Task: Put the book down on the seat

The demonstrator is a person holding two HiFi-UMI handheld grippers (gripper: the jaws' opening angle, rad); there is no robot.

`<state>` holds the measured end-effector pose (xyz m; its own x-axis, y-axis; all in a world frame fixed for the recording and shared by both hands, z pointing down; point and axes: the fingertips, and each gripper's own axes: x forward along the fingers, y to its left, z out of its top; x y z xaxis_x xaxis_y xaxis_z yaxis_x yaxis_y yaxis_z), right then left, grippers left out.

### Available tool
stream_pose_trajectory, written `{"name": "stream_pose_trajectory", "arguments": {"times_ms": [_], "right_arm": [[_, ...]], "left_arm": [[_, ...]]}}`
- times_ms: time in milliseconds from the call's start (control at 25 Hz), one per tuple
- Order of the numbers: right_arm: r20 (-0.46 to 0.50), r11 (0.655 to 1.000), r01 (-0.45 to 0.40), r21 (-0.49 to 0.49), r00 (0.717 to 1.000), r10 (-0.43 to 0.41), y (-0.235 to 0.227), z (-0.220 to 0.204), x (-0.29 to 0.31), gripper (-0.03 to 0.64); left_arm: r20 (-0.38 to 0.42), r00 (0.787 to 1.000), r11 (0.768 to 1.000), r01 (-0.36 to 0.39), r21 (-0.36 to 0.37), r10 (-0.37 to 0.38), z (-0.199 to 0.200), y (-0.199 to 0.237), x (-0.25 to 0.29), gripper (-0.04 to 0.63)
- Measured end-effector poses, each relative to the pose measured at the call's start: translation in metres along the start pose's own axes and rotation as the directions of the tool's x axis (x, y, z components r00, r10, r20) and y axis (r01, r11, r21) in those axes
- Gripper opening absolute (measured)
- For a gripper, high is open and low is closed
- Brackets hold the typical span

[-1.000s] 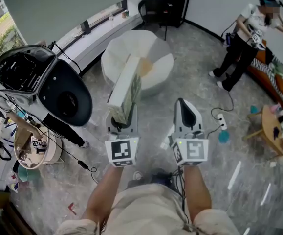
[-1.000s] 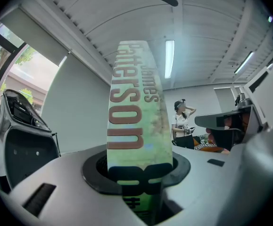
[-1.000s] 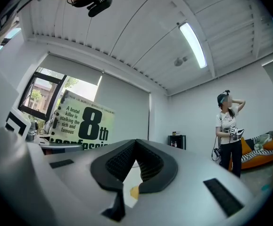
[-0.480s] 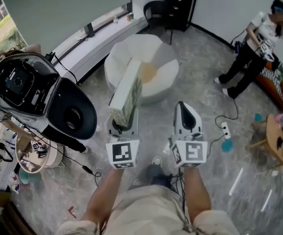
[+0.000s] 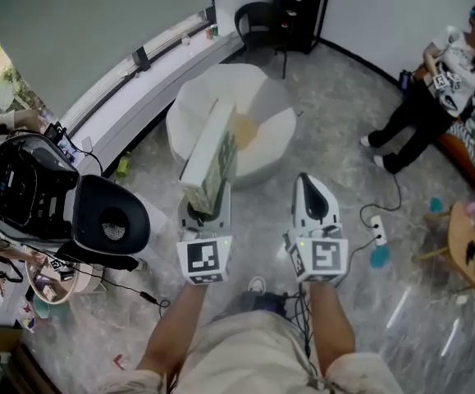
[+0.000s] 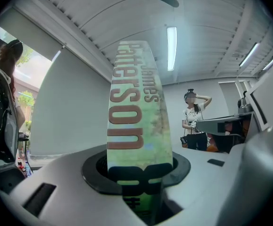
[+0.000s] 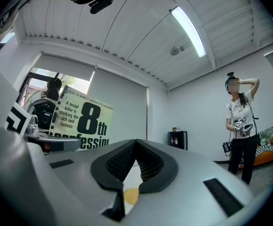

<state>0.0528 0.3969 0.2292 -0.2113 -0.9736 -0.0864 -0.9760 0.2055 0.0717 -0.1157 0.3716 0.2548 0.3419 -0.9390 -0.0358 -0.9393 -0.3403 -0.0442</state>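
**First onlooker:** What's changed in the last moment?

**Second onlooker:** The whole floor (image 5: 360, 318) has slid by under the wearer; the round white seat (image 5: 274, 109) sits a little nearer the claws than it did; the big black-and-white machine (image 5: 32, 191) has dropped off toward the left edge of the head view; the person (image 5: 446, 72) by the far wall has drifted to the upper right corner, one arm raised to the head.

**First onlooker:** And the book?

**Second onlooker:** The book (image 5: 210, 150) hasn't shifted in its grip; it's up in the air on the near side of the seat, not resting on it; it stands on end out of the jaws, spine toward the wearer, printed cover facing the other claw.

**First onlooker:** How are the arms?

**Second onlooker:** Both forearms (image 5: 171, 327) reach straight ahead, side by side; the claws point level toward the seat, at the same spots in the head view as before.

**First onlooker:** The claws themselves?

**Second onlooker:** The left claw (image 5: 205, 210) is clamped on the book's lower end, jaws held a book's thickness apart; the right claw (image 5: 306, 184) has its pads closed tip to tip, nothing between them; below the tips you just glimpse the seat and its yellow patch (image 5: 246, 125).
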Motion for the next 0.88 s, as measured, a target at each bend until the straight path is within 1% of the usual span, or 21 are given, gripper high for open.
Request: {"name": "stream_pose_trajectory", "arguments": {"times_ms": [200, 360, 520, 720, 880], "right_arm": [[-0.01, 1.0, -0.005, 0.007, 1.0, 0.005, -0.046, -0.003, 0.041, 0.003], [-0.019, 1.0, -0.017, 0.013, 1.0, 0.017, -0.064, -0.007, 0.072, 0.003], [-0.025, 0.999, -0.027, 0.018, 0.999, 0.027, -0.068, -0.011, 0.096, 0.003], [-0.034, 0.999, -0.033, 0.012, 0.999, 0.034, -0.063, -0.018, 0.119, 0.003], [-0.041, 1.0, -0.022, 0.007, 0.999, 0.023, -0.065, -0.026, 0.142, 0.003]], "left_arm": [[-0.019, 1.0, 1.0, -0.016, 0.008, 0.016, 0.0, -0.012, 0.052, 0.166], [-0.028, 0.999, 0.999, -0.037, 0.006, 0.037, -0.001, -0.009, 0.083, 0.166], [-0.039, 0.998, 0.999, -0.045, 0.001, 0.045, -0.001, -0.001, 0.103, 0.166], [-0.023, 0.999, 0.999, -0.044, -0.006, 0.044, -0.004, 0.012, 0.122, 0.166], [-0.027, 0.999, 0.999, -0.041, -0.014, 0.041, -0.012, 0.026, 0.144, 0.166]]}}
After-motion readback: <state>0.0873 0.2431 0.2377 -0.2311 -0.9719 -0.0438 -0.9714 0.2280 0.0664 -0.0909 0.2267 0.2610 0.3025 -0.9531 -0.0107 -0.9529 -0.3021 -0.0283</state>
